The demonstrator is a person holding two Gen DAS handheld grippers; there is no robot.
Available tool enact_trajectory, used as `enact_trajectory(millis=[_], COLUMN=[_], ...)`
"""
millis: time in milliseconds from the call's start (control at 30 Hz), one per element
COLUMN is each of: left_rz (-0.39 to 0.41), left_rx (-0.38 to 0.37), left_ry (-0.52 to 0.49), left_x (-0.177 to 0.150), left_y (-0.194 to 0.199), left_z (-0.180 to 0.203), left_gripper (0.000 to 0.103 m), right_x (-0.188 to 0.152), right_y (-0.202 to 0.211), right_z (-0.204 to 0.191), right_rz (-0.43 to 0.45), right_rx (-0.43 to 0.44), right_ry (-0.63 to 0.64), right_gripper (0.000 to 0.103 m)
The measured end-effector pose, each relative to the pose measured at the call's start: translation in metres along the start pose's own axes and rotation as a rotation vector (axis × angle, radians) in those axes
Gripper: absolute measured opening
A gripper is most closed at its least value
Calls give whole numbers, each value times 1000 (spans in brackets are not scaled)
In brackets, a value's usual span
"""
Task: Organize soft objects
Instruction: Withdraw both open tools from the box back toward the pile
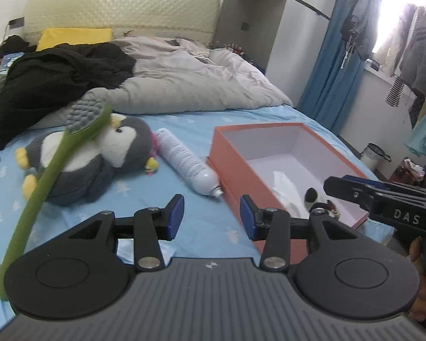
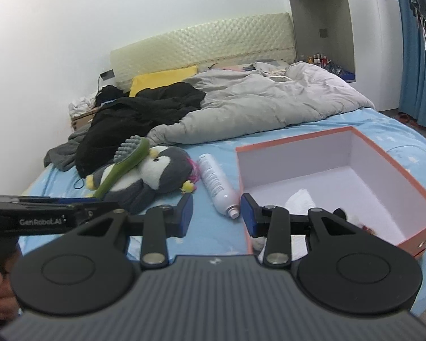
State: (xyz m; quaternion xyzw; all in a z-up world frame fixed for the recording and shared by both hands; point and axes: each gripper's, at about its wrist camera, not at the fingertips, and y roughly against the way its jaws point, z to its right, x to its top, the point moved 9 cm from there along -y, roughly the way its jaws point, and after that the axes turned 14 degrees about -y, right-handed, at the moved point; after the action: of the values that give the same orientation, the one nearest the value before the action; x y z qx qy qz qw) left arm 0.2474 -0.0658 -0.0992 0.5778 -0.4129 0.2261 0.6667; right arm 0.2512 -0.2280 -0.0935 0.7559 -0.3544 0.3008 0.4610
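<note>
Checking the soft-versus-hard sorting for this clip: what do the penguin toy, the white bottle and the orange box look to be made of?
Penguin toy: plush fabric, fuzzy and matte, its body sagging on the sheet. White bottle: likely a metal or hard plastic spray can; smooth, slightly glossy, rigid cylinder with printed text. Orange box: probably paper-covered cardboard, with matte, thin straight walls and a white lining.

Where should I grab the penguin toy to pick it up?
Pinch the penguin toy at its round head, coming from above. The green brush lies across its belly and the spray can lies close beside it, so the head is the clearest soft part.
</note>
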Motion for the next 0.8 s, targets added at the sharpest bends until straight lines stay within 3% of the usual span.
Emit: enact_trajectory(millis=[400, 533, 667, 800], left_rz=[-56, -127, -150, -152], left_rx=[37, 34, 47, 57], left_ry=[131, 182, 196, 224], left_x=[-61, -91, -108, -117], left_y=[16, 10, -2, -23], left_z=[-21, -32, -44, -58], left_gripper=[49, 51, 54, 58], right_x=[-68, -89, -100, -100], right_y=[-6, -14, -25, -46], right_z=[-28, -39, -44, -43], right_rz=[-110, -191, -223, -235], right_rx=[32, 68, 62, 50], right_ry=[12, 3, 33, 31], right_gripper=[40, 40, 41, 48])
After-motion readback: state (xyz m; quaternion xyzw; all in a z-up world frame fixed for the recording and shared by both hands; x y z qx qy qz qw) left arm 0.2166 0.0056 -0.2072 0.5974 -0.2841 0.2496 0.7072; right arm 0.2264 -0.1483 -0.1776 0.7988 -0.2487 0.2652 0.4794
